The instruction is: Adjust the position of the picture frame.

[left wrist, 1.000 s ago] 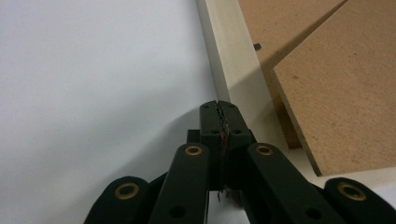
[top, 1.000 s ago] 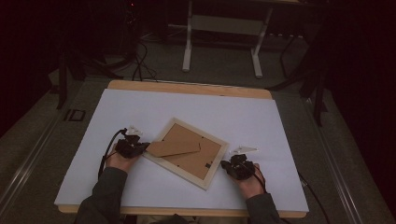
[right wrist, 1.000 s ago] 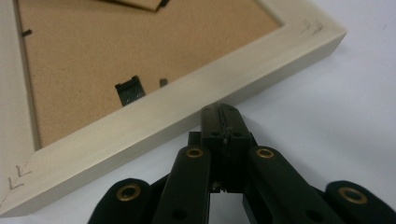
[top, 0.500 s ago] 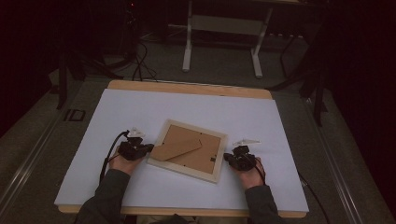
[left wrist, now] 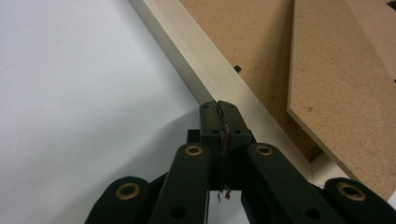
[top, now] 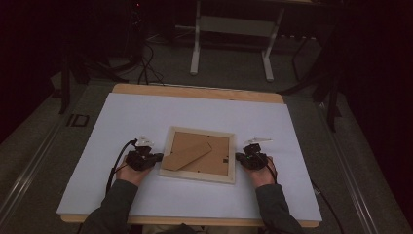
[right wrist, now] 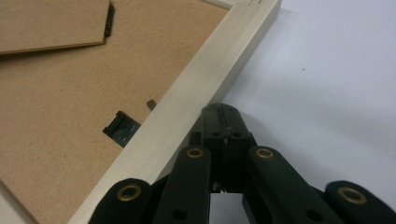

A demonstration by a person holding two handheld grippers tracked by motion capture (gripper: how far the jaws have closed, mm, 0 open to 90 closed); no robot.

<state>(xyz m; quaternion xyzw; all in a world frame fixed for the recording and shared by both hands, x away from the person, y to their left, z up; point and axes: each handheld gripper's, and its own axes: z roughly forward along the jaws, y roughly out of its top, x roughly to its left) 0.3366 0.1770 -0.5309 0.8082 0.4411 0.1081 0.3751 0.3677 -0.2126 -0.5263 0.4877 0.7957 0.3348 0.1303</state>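
A picture frame (top: 199,130) lies face down in the middle of the white sheet, its pale wooden rim around a brown backing board (top: 216,158) with a stand flap (top: 187,155). My left gripper (top: 157,158) is shut, its tip against the frame's left edge. In the left gripper view the closed tip (left wrist: 219,109) touches the pale rim (left wrist: 187,51). My right gripper (top: 238,157) is shut too, its tip at the frame's right edge. In the right gripper view the closed tip (right wrist: 219,114) presses the rim (right wrist: 205,88) near a black clip (right wrist: 120,128).
The white sheet (top: 146,117) covers a wooden table whose far edge (top: 195,91) shows bare. Beyond it stand the white legs of another table (top: 196,44) and cables on the dark floor. A cable (top: 119,158) trails from the left gripper.
The frame has turned from a skewed lie to nearly square with the table edge. The right gripper moved away from the person along with the frame's right side. The left gripper hardly moved.
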